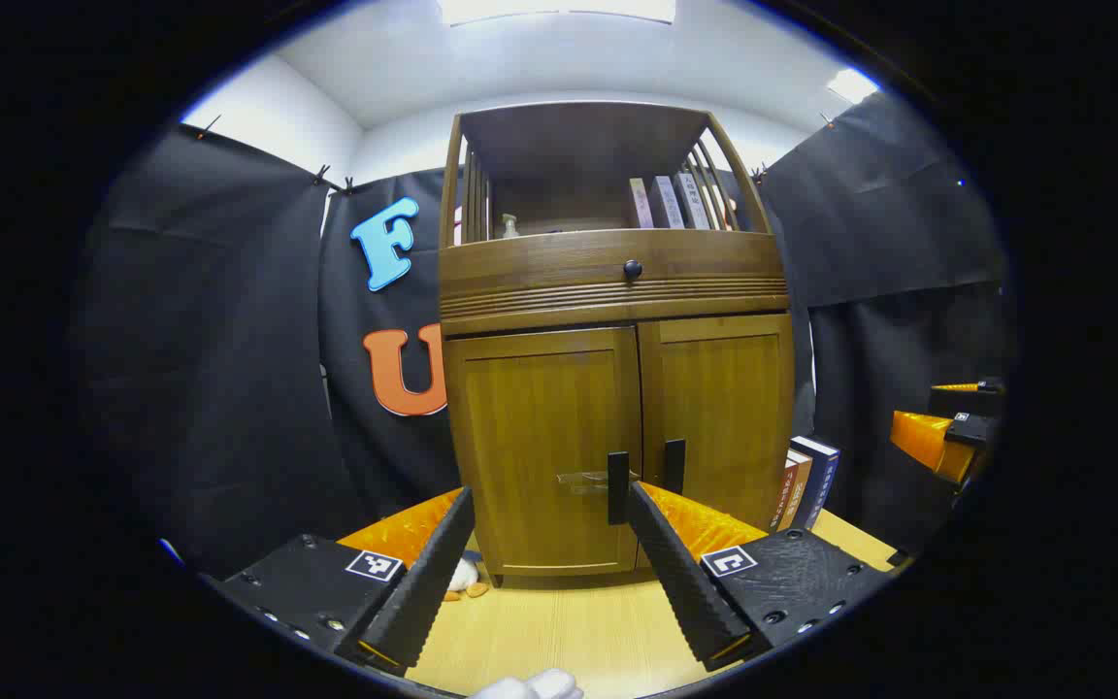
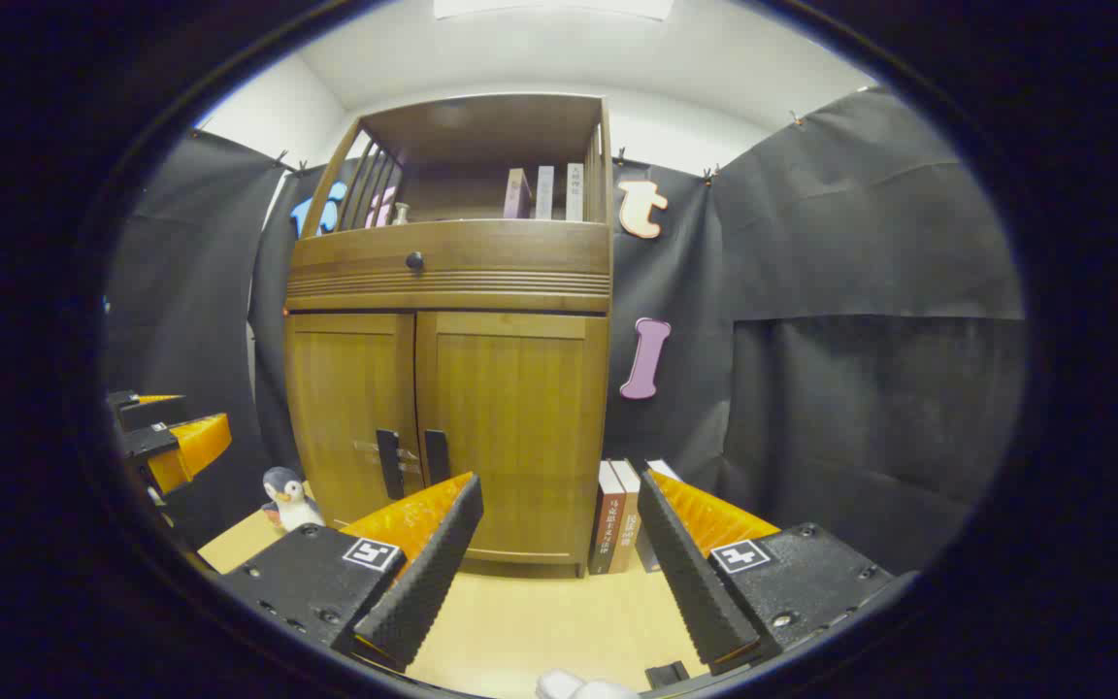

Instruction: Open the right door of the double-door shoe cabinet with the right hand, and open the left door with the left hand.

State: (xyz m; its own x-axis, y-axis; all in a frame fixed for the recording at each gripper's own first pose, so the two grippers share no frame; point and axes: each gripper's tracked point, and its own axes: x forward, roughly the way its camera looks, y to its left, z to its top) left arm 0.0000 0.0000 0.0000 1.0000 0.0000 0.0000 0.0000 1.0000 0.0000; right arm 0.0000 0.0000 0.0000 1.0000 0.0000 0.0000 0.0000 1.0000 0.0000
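Jaws of left gripper (image 1: 551,573) and right gripper (image 2: 559,563) spread wide, empty, shoe cabinet (image 1: 617,427) with 2 doors closed

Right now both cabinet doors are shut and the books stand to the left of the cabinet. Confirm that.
Not quite. Both doors are shut, but the books stand on the cabinet's right side, as the right gripper view shows.
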